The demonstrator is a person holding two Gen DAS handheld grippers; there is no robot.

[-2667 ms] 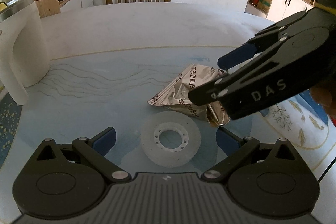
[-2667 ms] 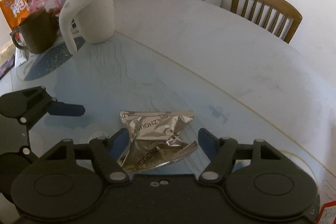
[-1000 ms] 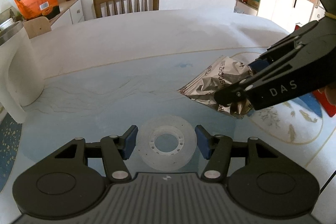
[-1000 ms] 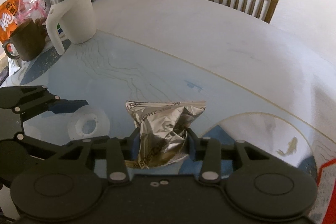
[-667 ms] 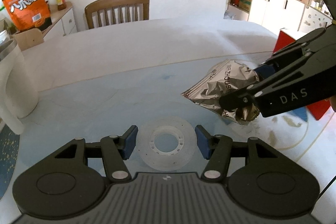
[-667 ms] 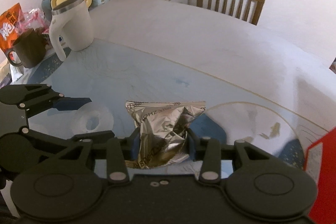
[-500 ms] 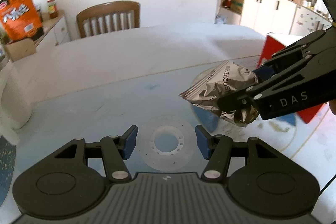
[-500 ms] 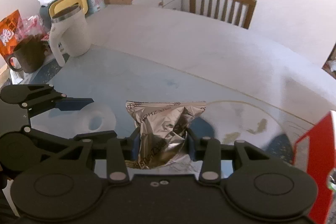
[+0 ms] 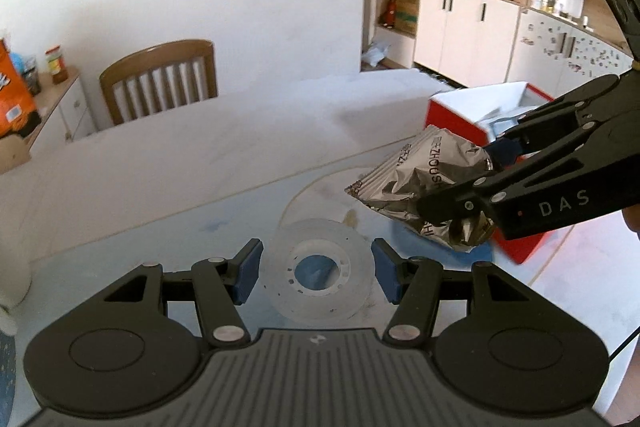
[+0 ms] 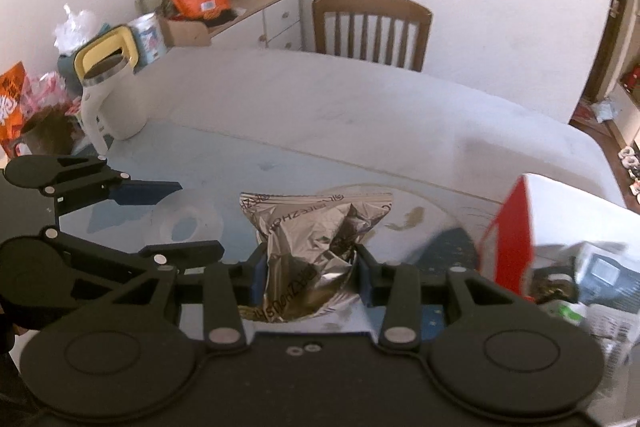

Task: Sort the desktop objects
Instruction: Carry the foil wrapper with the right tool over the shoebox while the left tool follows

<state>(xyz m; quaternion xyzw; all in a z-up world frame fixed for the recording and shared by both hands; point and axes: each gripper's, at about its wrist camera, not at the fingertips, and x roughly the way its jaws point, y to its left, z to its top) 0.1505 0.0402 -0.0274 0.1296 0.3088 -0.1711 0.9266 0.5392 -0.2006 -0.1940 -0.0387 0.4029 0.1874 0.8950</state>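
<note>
The roll of clear tape [image 9: 320,273] sits pinched between the blue pads of the left gripper [image 9: 316,273], raised above the glass-topped table [image 9: 160,227]. At about two o'clock from it, the right gripper [image 10: 308,277] is clamped on a crumpled silver foil packet [image 10: 316,239], also off the table. Beyond the packet stands an open red box [image 9: 452,115] with white inner walls. A wooden chair [image 9: 160,79] stands at the far edge, white cabinets [image 9: 468,27] at one o'clock; a white jug [image 10: 116,103] stands at ten o'clock in the right view.
</note>
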